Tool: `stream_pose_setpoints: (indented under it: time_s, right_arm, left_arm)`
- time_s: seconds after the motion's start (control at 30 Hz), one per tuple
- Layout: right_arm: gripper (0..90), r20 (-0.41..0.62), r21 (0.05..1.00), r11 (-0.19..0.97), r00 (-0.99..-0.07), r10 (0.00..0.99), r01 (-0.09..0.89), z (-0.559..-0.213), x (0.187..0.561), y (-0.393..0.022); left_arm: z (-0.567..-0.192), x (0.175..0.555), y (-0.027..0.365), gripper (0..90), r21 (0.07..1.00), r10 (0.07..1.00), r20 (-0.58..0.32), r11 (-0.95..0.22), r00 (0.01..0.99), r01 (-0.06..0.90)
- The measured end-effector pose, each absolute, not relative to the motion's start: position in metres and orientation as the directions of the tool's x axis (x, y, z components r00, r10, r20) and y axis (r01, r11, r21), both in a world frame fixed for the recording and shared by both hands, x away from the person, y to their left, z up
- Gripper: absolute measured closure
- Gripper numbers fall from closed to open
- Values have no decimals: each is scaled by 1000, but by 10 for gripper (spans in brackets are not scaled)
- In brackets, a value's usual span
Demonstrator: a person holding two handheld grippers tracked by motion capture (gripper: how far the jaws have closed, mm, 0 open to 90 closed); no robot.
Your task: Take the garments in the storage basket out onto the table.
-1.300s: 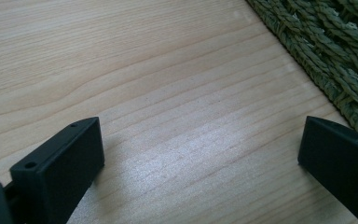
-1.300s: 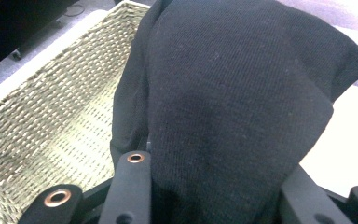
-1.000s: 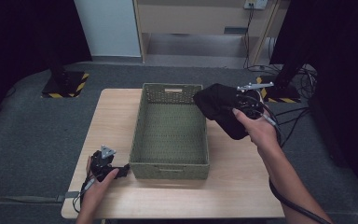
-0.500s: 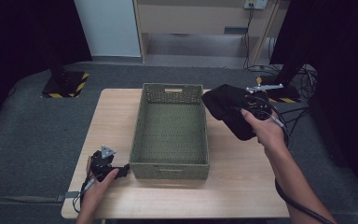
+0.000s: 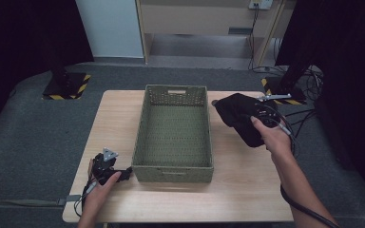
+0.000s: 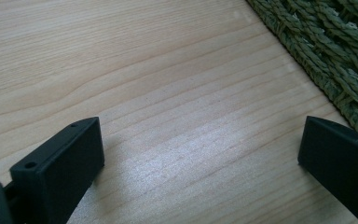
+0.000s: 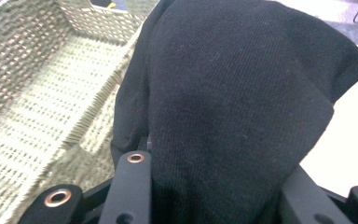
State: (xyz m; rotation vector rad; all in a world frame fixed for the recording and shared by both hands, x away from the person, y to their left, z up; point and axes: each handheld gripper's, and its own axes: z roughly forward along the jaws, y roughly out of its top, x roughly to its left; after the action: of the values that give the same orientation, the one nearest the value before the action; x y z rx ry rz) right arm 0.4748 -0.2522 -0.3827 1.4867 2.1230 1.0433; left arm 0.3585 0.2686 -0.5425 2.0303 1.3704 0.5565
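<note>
My right gripper point(image 5: 259, 116) fingers clamped on black cloth point(image 7: 242, 102) beside green basket point(image 5: 173, 166) (right side); left gripper point(image 6: 200, 158) fingers spread wide, nothing between, over tabletop point(image 6: 158, 84).

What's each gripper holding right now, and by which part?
The right gripper is shut on the black cloth, pinching a bunched fold at its near end, beside the woven basket. The left gripper is open over the table, holding nothing.
</note>
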Motion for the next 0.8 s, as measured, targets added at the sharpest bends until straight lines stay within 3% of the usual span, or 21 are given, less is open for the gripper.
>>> stream_pose_setpoints:
  time_s: [0.8]
  right_arm:
    - [673,143,687,169,-360,922,706,-433,494,-252]
  left_arm:
    - [-542,358,269,0,694,928,3,-270,373,667]
